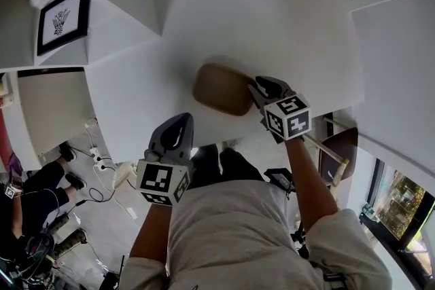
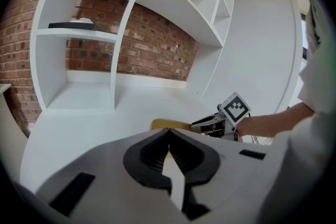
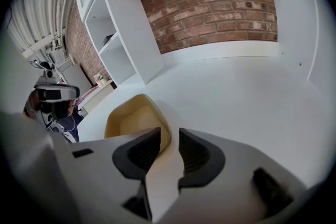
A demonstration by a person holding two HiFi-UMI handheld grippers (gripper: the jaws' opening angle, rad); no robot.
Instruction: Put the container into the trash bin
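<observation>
A tan, rounded container [image 1: 221, 88] lies on the white table [image 1: 272, 17]. Its cream inside shows in the right gripper view [image 3: 131, 118]. My right gripper [image 1: 257, 88] is at the container's right edge, and its jaws [image 3: 169, 134] are shut on the rim, one inside and one outside the wall. My left gripper [image 1: 178, 129] is held back over the table's near edge, shut and empty [image 2: 169, 131]. From the left gripper view I see the container's edge [image 2: 170, 124] and the right gripper [image 2: 210, 126] beyond it. No trash bin is in view.
White shelf units [image 2: 94, 34] stand against a brick wall [image 3: 215, 2] behind the table. A framed picture [image 1: 61, 20] sits on a shelf at the left. A brown chair [image 1: 340, 146] stands at the right. A person [image 1: 27, 193] and cables [image 1: 102, 166] are on the floor at the left.
</observation>
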